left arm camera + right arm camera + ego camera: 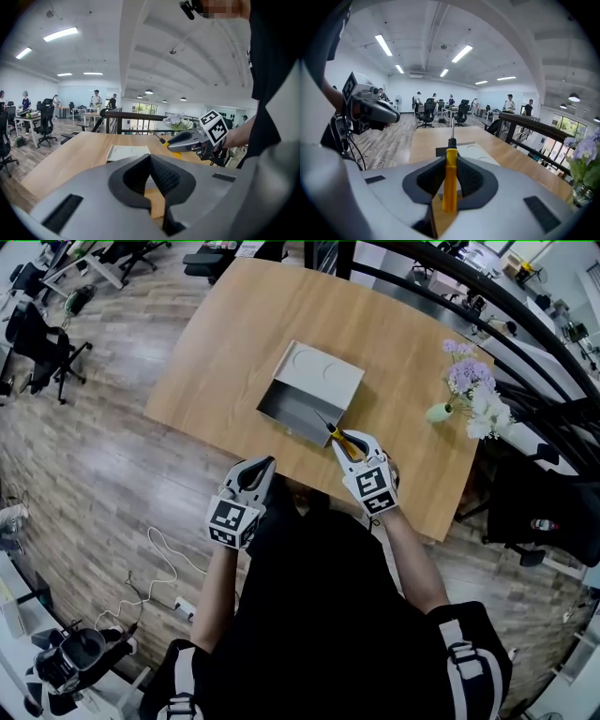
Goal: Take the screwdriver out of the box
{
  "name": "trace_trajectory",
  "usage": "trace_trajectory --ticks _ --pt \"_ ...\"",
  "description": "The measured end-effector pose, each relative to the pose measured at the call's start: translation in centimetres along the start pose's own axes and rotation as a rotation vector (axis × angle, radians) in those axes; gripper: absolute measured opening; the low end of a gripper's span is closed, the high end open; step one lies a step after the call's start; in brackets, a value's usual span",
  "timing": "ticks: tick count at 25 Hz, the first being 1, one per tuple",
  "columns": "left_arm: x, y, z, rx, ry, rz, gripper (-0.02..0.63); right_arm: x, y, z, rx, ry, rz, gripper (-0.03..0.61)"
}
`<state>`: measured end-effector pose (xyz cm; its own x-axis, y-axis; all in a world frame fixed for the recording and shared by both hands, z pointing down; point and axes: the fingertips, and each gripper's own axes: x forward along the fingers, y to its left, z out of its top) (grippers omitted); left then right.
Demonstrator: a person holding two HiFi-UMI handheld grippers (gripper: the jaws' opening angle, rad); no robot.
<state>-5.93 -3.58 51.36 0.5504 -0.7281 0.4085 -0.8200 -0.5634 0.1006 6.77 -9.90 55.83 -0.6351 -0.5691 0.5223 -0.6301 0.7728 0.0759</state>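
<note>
Screwdriver (449,183) out of box (310,388), yellow handle clamped between jaws of my right gripper (355,445), shaft pointing back at box's near right corner, just below frame centre. Box open on table (234,343), lid tipped back, centre of frame. My left gripper (260,471) lower left, off table edge, jaws together on nothing. Flower vase (439,412) at right, well apart from box.

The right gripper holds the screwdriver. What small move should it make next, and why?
Probably draw it back toward the person. The right gripper is shut on the screwdriver by its yellow handle, but in the head view the shaft seems to reach over the box. Bare table lies beside the box for setting it down.
</note>
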Motion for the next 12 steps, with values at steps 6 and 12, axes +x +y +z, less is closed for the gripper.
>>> trace_trajectory --ticks 6,12 --pt "-0.1 -1.1 -0.1 0.005 -0.009 0.000 0.021 -2.2 0.3 1.0 -0.024 -0.093 -0.023 0.083" --pt "0.2 -2.1 0.7 0.026 -0.016 0.001 0.021 -3.2 1.1 0.5 -0.025 -0.113 0.040 0.083"
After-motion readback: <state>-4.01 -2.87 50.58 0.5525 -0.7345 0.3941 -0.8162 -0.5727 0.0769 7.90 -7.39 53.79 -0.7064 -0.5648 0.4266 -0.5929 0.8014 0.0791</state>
